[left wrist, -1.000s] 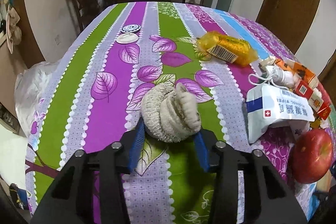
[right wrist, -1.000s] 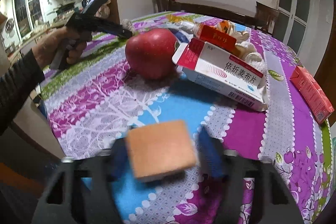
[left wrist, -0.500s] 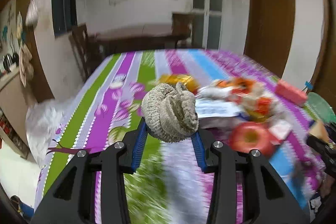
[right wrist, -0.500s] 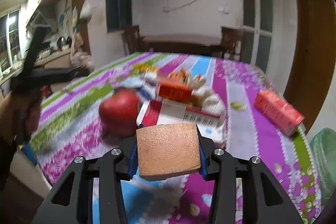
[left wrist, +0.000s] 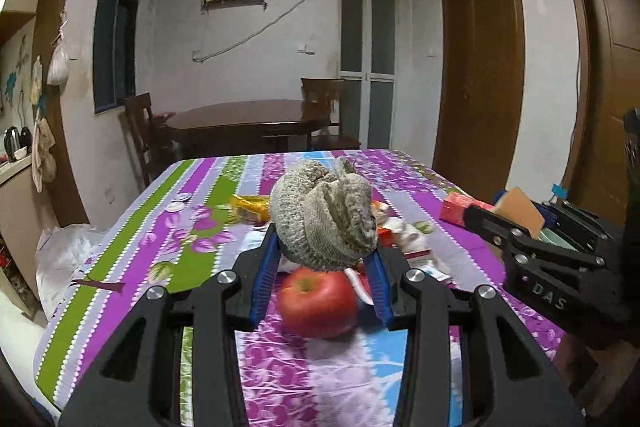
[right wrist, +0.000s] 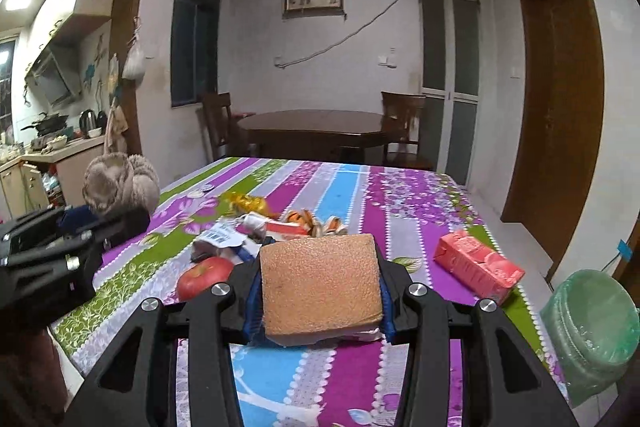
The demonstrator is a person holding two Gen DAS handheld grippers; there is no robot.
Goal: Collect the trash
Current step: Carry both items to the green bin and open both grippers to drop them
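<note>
Two tools grip trash: left tool (left wrist: 320, 267) pinches a balled rag (left wrist: 322, 217), right tool (right wrist: 320, 301) a sponge (right wrist: 320, 285).

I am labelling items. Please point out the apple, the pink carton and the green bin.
apple (left wrist: 318, 303): left wrist view, front skin.
pink carton (right wrist: 476, 263): right wrist view, top face.
green bin (right wrist: 592, 331): right wrist view, bag-lined wall.

A bunched grey-beige knitted cloth (left wrist: 322, 217) sat pinched between blue pads, lifted above the striped tablecloth. A flat orange-brown sponge block (right wrist: 320, 285) with a pale underside was likewise clamped aloft. A green-lined bin (right wrist: 592, 331) stood beside the table's right edge.
</note>
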